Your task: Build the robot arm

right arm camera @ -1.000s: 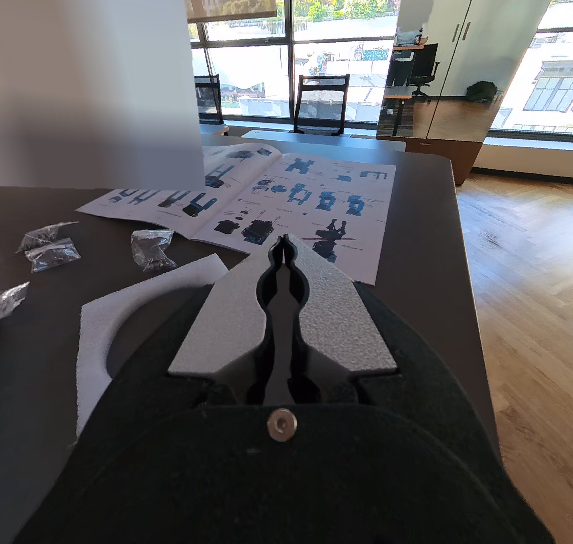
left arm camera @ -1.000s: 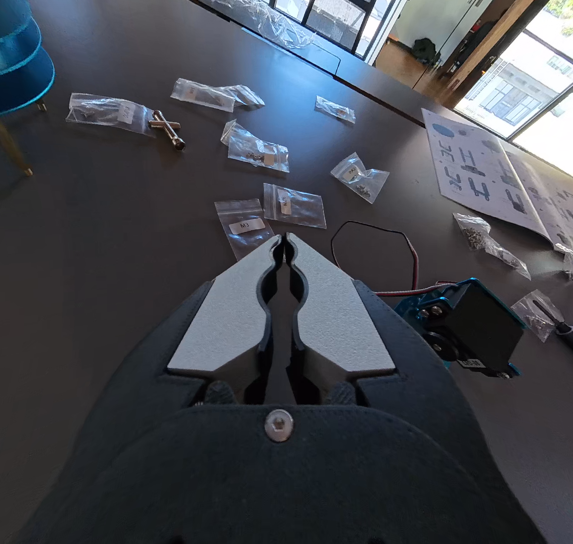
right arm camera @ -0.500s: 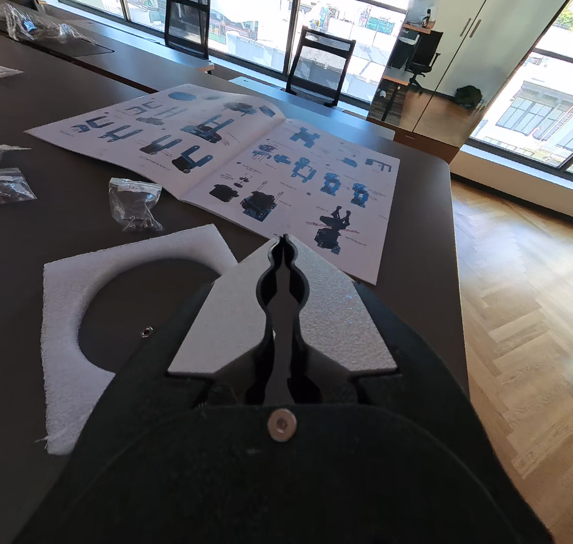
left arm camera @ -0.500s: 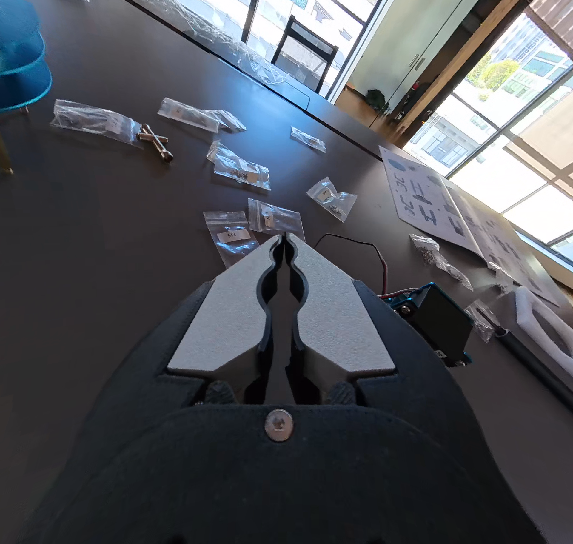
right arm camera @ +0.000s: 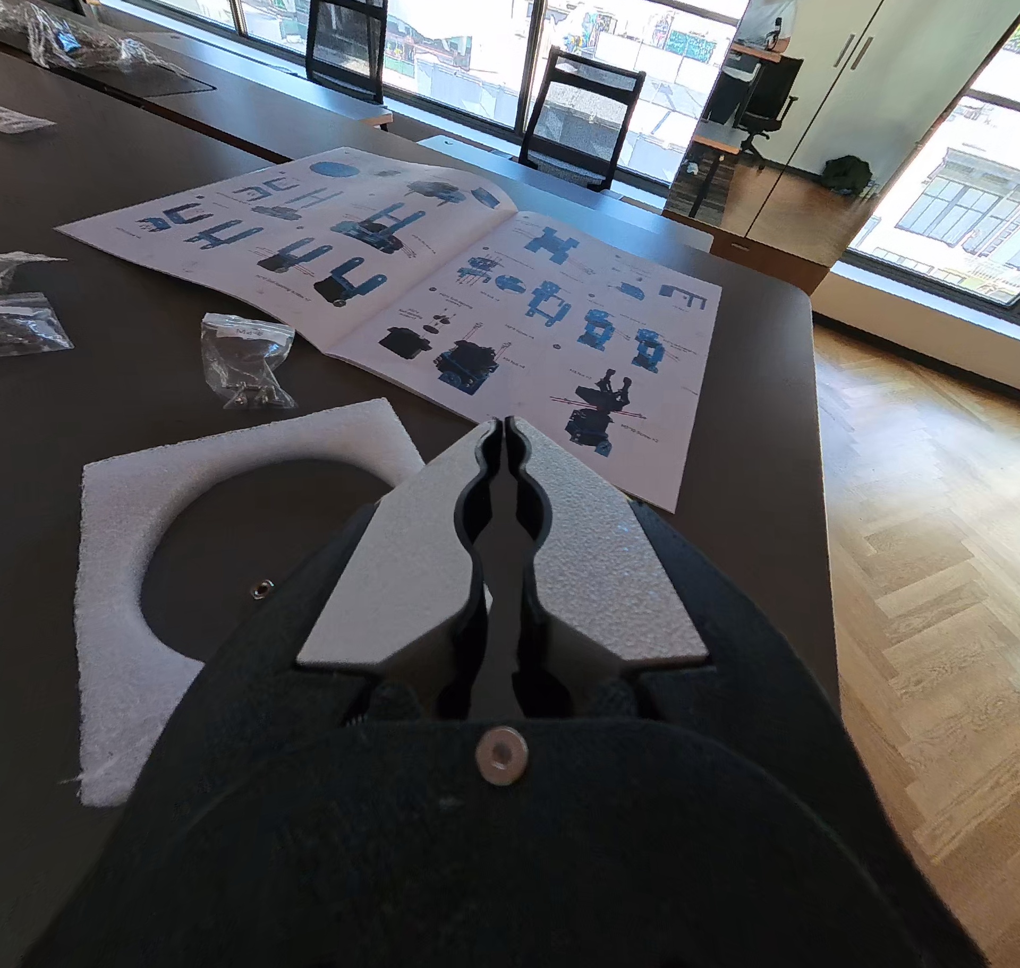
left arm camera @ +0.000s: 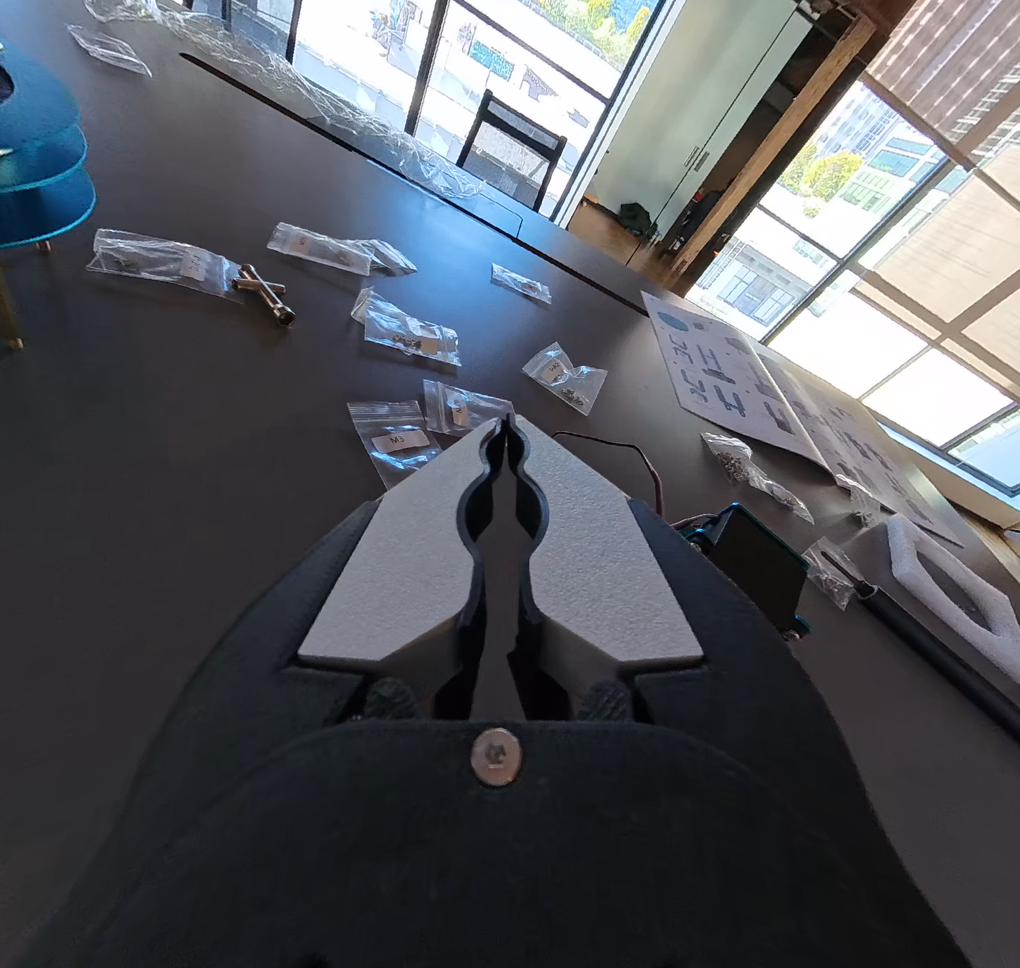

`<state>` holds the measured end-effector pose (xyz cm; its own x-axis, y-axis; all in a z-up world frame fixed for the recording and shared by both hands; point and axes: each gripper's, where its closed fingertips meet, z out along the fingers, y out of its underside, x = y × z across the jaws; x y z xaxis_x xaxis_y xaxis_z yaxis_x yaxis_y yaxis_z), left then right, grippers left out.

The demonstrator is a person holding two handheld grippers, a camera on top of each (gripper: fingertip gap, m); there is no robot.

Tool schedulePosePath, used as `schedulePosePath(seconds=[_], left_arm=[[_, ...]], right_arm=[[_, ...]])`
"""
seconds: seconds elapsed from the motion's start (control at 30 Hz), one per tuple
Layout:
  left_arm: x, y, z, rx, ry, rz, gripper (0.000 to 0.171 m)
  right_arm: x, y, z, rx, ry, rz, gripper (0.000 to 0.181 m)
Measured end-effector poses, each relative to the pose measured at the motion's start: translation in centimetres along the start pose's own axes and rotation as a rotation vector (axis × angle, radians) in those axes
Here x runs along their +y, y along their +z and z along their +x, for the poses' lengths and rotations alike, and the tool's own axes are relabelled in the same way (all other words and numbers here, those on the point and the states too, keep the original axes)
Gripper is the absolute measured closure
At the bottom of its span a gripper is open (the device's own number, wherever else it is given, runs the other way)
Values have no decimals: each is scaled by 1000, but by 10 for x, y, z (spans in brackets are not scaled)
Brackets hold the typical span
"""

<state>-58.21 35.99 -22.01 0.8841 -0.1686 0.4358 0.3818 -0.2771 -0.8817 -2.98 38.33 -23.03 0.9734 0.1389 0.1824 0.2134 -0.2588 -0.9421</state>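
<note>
Left wrist view: your left gripper is closed, tips together, holding nothing, above the dark table. Nearest: two labelled bags just past the tips; a servo with red-black wire to the right. Farther: cross wrench, blue discs, booklet.

Right wrist view: your right gripper is closed, empty, over a foam sheet with a round cutout. Ahead: the open booklet; left, a screw bag.
</note>
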Motion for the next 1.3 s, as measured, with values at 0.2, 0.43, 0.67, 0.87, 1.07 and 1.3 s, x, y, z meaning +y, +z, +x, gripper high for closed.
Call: schedulePosePath(seconds=[0.2,0.43,0.67,0.87,1.07,1.3], left_arm=[[-5,-4,0,20,-25,39,171],[-13,-12,4,68,-50,106,171],[-18,-18,14,125,-18,150,171],[-16,-15,19,190,-49,129,171],[-12,-10,26,231,-42,91,171],[-12,-11,29,269,-53,95,171]], right_arm=[[-24,-12,-19,-56,-37,136,164],[-60,-30,-192,-754,3,-123,152],[-6,14,-233,-811,-43,-525,153],[8,16,-243,-765,-35,-588,153],[8,19,-245,-722,-102,-561,181],[-11,25,-234,-693,-168,-435,181]])
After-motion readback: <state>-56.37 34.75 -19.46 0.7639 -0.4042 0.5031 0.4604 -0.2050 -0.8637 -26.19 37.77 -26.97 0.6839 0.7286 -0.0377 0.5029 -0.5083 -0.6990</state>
